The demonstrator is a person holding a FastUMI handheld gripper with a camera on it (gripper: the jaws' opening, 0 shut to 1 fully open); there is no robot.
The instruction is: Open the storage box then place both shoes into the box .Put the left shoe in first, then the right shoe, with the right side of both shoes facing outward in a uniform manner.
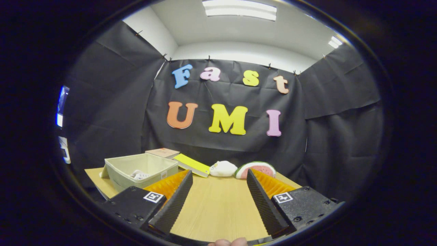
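The gripper stands wide open, holding nothing, with bare table between its fingers. The storage box sits just beyond its left finger, lid off, something white inside; whether that is a shoe I cannot tell. Swing toward the box level and slow. A fingertip shows behind the gripper, which is held level and low.

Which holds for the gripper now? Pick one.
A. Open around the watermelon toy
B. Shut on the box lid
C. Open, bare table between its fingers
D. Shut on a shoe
C: the gripper is open, its fingers spread over bare wooden table, nothing between them.
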